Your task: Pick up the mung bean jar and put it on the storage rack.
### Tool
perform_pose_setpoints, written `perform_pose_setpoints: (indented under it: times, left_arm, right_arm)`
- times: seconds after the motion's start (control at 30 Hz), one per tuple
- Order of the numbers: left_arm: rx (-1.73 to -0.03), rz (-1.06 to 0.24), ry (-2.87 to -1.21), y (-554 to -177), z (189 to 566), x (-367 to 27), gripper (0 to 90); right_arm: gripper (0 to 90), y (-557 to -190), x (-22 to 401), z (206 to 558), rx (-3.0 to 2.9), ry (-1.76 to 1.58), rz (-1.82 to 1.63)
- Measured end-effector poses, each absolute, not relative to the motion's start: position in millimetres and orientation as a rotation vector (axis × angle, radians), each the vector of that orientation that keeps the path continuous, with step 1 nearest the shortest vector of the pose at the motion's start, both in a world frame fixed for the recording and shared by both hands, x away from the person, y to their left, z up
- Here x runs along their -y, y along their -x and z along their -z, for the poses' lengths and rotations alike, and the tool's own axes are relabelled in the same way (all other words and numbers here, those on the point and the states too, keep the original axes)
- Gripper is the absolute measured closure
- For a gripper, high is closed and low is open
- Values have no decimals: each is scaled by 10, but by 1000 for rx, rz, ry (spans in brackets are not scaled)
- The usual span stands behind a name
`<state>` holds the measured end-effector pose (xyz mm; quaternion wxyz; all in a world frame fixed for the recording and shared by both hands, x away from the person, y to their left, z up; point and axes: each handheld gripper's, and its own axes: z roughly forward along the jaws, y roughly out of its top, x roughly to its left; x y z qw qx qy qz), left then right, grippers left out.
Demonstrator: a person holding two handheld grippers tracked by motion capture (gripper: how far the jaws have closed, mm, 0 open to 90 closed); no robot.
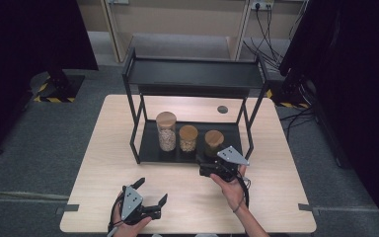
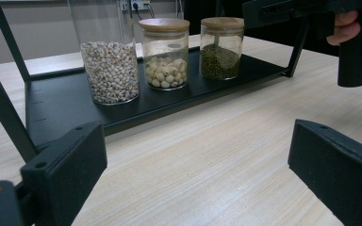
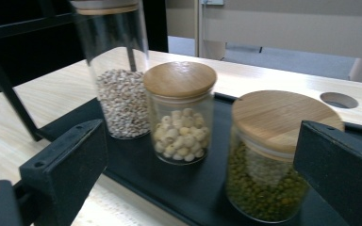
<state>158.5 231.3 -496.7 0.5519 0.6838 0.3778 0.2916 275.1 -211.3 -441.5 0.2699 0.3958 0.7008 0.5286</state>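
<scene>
Three glass jars with wooden lids stand in a row on the lower shelf [image 1: 150, 148] of a black rack. They are a tall jar of pale grains [image 1: 166, 131] [image 2: 111, 61] [image 3: 120, 89], a middle jar of cream seeds [image 1: 188, 138] [image 2: 165, 54] [image 3: 181, 113] and a short jar of green beans [image 1: 213, 142] [image 2: 221, 47] [image 3: 268, 160]. My right gripper [image 1: 203, 166] [image 3: 202, 169] is open at the shelf's front right, close to the green-bean jar and apart from it. My left gripper [image 1: 153, 191] [image 2: 198, 160] is open over bare table near the front edge.
The rack's upper shelf [image 1: 192, 74] overhangs the jars, and its slanted legs [image 1: 137, 126] flank them. A round cable hole [image 1: 222, 109] [image 3: 338, 100] lies in the wooden table [image 1: 108, 148] behind the rack. Dark screens stand at both sides of the room.
</scene>
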Motion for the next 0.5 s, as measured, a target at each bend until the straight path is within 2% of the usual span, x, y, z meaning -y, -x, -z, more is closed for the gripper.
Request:
perform_pose_setpoints:
  times: [0.5]
  left_arm:
    - [-883,-692,-1617,-1565,4965,-2312,45]
  right_arm:
    - [39,-2551,2073,4453,-1942,-1028,-1459]
